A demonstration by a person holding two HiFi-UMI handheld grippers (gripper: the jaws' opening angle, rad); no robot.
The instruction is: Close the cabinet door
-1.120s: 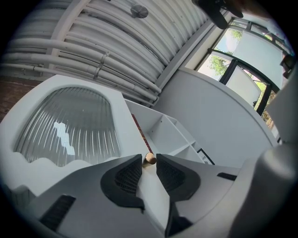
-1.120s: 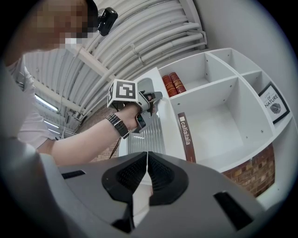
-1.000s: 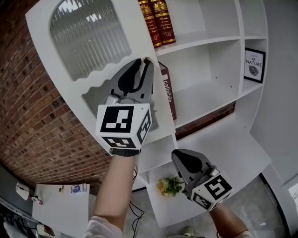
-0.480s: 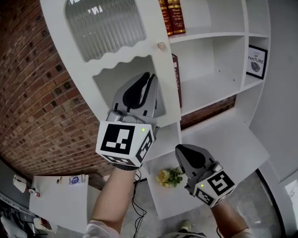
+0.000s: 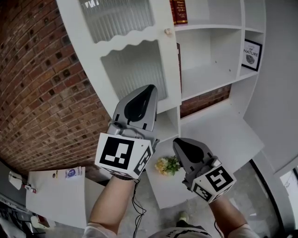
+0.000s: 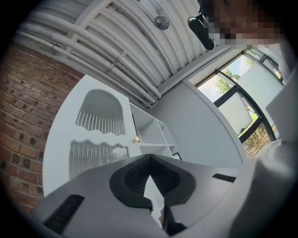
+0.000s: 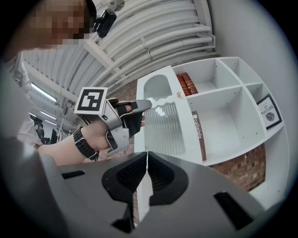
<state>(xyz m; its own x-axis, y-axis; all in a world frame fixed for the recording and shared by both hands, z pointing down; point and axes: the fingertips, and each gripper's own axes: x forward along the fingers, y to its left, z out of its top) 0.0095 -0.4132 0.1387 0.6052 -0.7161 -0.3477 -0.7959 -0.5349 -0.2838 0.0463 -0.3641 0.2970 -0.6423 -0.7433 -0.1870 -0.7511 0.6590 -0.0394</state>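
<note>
The white cabinet door with ribbed glass panes has a small knob near its right edge. It lies close against the shelf front, and I cannot tell whether it sits fully home. My left gripper hangs below the knob, in front of the door's lower pane, apart from it. Its jaws have just been closing and now stand shut with nothing between them. My right gripper is lower and to the right, shut and empty. The right gripper view shows the door, the knob and the left gripper.
A brick wall runs along the left. Open white shelves hold red books and a framed picture. A dark book stands beside the door edge. A bunch of flowers lies on the low shelf.
The left gripper came off the knob, dropped down away from the door, and its jaws went from open to shut. The door swung in toward the shelves, hiding more of the books.
</note>
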